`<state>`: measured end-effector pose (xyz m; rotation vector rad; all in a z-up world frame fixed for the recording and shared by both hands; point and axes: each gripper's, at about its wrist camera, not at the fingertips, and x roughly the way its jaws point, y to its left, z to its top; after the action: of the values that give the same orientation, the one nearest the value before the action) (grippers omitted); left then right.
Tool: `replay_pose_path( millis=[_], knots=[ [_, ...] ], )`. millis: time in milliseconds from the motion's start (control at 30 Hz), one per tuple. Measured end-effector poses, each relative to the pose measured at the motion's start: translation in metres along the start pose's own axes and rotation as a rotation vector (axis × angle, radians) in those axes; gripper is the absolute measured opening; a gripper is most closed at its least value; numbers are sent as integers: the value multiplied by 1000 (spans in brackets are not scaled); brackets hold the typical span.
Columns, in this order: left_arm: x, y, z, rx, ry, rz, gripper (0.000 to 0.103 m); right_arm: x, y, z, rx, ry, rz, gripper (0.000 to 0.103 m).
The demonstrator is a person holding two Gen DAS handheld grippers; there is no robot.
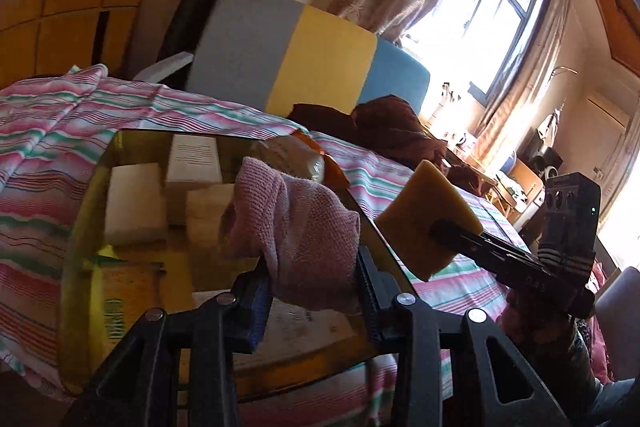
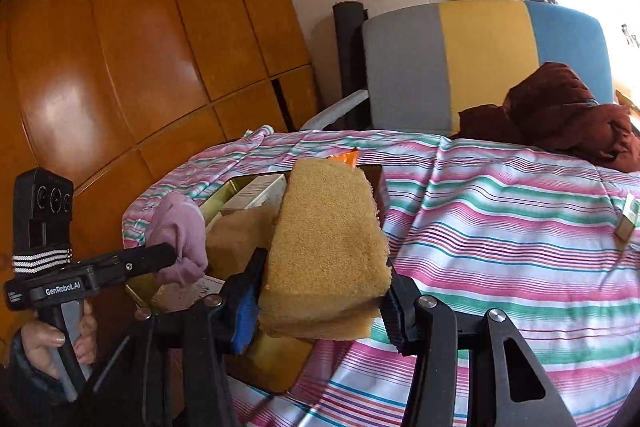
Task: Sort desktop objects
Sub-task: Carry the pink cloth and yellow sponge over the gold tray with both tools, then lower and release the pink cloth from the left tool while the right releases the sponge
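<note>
Much of the shallow, glossy gold-walled tray (image 1: pixel 86 211) is hidden from me: my own black linkages cut off its near end in both wrist views, and the cloth and sponge I carry cover its middle. Inside it, beyond my left fingertips, I can make out pale rectangular boxes (image 1: pixel 136 203), one with fine print too small to read, and a crinkled clear packet with an orange edge (image 1: pixel 296 157) at the far end. A yellow printed panel under the tray's near left is blurred.

My left gripper (image 1: pixel 314 267) is clamped on a crumpled pink knitted cloth (image 1: pixel 296 223); the cloth bulges up and forward past the blue-padded fingertips (image 1: pixel 256 303), hanging over the tray. From the right wrist view the same cloth shows as a pink wad at the tip of that gripper, left of my right fingers.

My right gripper (image 2: pixel 320 295) is closed on a thick tan rectangular sponge (image 2: pixel 328 247), which stands upright between the pads and sticks out well ahead of them, blocking the tray's far end. The sponge sits just right of the cloth, apart from it.

A hand (image 2: pixel 60 339) grips the left tool's handle at the lower left edge. The tray rests on a pink, green and white striped sheet (image 2: pixel 500 227); a dark red bundle of fabric (image 2: pixel 560 107) lies far beyond my right fingers.
</note>
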<state>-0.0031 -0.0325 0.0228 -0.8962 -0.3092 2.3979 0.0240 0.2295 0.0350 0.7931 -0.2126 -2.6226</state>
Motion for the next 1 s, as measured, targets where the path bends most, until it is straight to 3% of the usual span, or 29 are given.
replay_pose_path(
  millis=[233,567,633,733,1000],
  knots=[
    [-13,43,-2,-40,-16,95,38,25,29,13,-40,24,3,52],
    [8,73,-5,-55,48,129,38,72,34,7,-34,141,-31,53],
    [13,75,-5,-56,62,135,38,79,30,5,-27,145,-58,57],
    [20,78,-2,-53,71,161,40,81,26,1,-29,138,-80,72],
    [17,85,0,-88,54,187,49,71,30,-2,-60,91,-96,75]
  ],
)
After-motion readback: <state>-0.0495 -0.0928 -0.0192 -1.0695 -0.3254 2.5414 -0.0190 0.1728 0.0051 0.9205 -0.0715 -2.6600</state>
